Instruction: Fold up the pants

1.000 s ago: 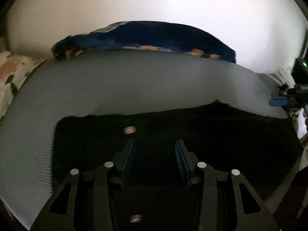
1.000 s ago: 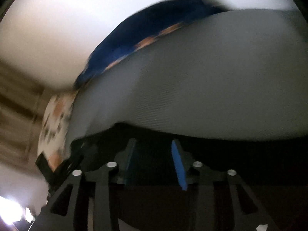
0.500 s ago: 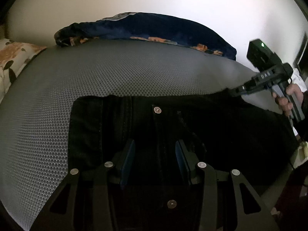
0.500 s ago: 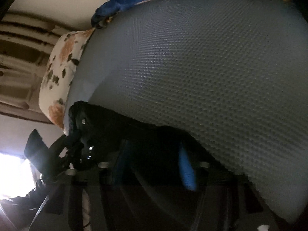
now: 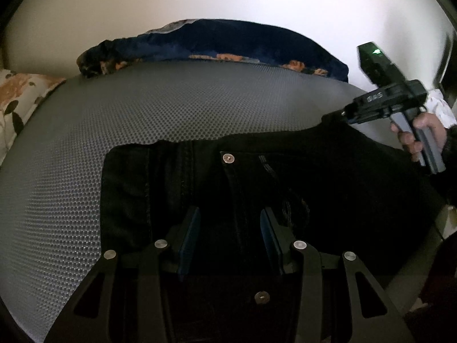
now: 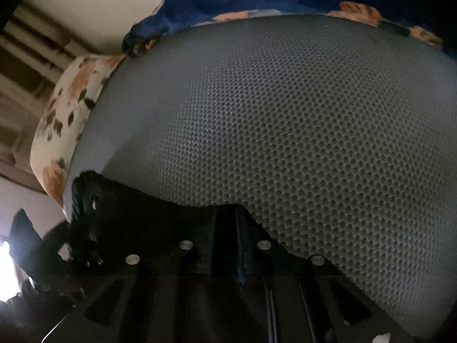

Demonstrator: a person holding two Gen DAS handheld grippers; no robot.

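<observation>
Black pants (image 5: 328, 171) lie flat on a grey mesh mattress (image 5: 171, 108), the waist button (image 5: 228, 158) facing me. My left gripper (image 5: 228, 211) hovers open over the waist area, its blue pads (image 5: 190, 234) well apart and gripping nothing. At the right, a hand holds my right gripper (image 5: 344, 113), which pinches the pants' far corner. In the right wrist view its jaws (image 6: 225, 214) stand narrow and are opening, with black cloth (image 6: 142, 214) still between them.
A dark blue blanket with orange patches (image 5: 228, 40) lies along the mattress's far edge by the white wall. A floral pillow (image 5: 17, 94) sits at the left. The mattress's right edge (image 5: 445, 223) runs close to the pants.
The right gripper swung in and closed on the pants' far right corner. The pants now lie a little farther up under the left gripper.
</observation>
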